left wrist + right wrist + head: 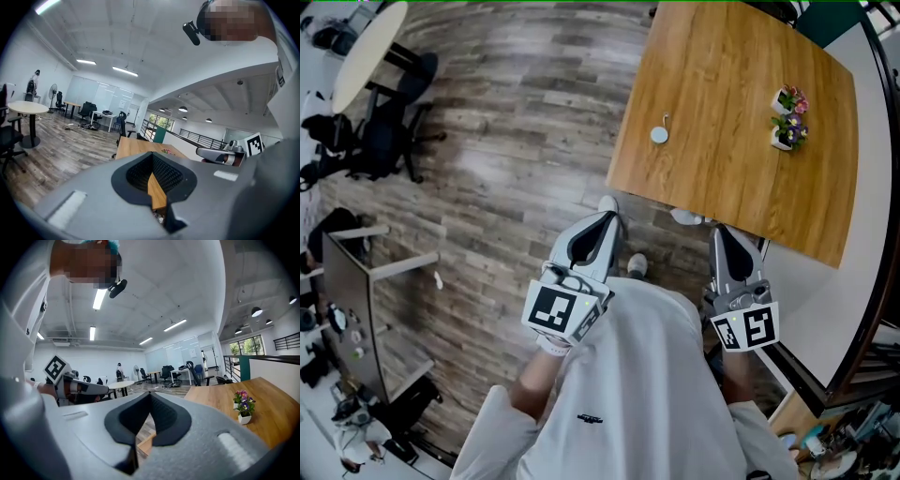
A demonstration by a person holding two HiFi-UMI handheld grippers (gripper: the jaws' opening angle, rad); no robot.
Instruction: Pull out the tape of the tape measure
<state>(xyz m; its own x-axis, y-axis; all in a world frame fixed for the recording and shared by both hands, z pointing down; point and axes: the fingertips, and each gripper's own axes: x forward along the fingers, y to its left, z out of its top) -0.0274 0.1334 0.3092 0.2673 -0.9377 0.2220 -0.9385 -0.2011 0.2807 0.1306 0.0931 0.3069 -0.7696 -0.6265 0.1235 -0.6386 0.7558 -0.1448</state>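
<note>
The tape measure (660,134) is a small round white case with a short tab, lying on the wooden table (722,84) near its left edge. My left gripper (607,218) is shut and empty over the floor, short of the table's near edge. My right gripper (718,231) is also shut and empty, its tips just at the table's near edge. In the left gripper view the closed jaws (152,154) point level toward the table (136,146). In the right gripper view the closed jaws (151,393) face the table (274,413). Neither gripper view shows the tape measure.
Two small flower pots (790,98) (787,131) stand at the table's far right, one of them (243,409) also in the right gripper view. A round white table (370,47) and office chairs (389,131) stand at the far left. A white wall (825,291) runs along the right.
</note>
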